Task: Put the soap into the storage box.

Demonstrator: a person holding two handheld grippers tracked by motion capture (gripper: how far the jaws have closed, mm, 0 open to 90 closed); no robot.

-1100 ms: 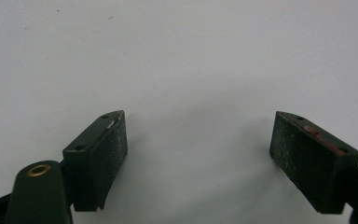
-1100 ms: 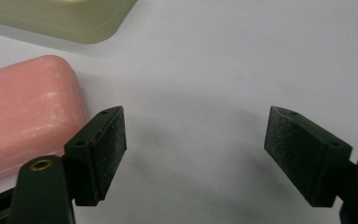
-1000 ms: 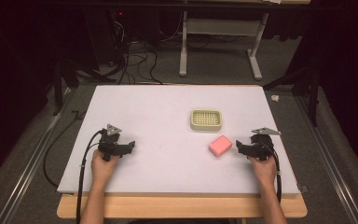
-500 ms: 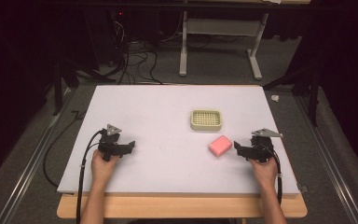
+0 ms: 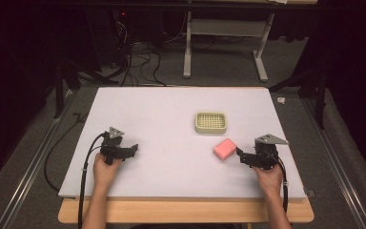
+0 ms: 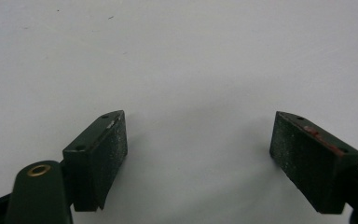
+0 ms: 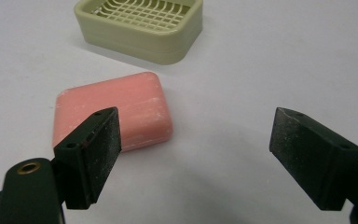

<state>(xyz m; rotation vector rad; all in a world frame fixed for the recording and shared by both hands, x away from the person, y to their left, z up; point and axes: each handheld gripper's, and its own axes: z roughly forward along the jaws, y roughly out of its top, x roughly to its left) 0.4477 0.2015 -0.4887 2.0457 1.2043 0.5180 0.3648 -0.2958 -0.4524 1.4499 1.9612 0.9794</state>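
The white table (image 5: 171,119) carries just two loose things, both on its right half, and nothing on it looks handled yet. By my reading the work in hand is to pick up the soap and set it in the dish, and it stands at the very start: the approach is under way, the grasp, the lift and the placing are all left.

The soap dish (image 5: 210,122), a pale green tray with a slotted grid floor, sits a little right of the table's middle with nothing in it.

The pink soap bar (image 5: 224,149) lies flat on the table, near the dish on the person's side and apart from it. In the right gripper view the bar (image 7: 116,109) sits ahead and left of centre, partly behind the left jaw, so the claw is not yet squared to it.

The right claw (image 5: 240,156) rests low at the table, just beside the soap and pointed at it. Its jaws stand wide apart with only bare table between them; I judge it must shift toward the bar before closing.

The left claw (image 5: 132,149) waits well apart on the table's left half, jaws likewise spread wide over bare surface, holding nothing.
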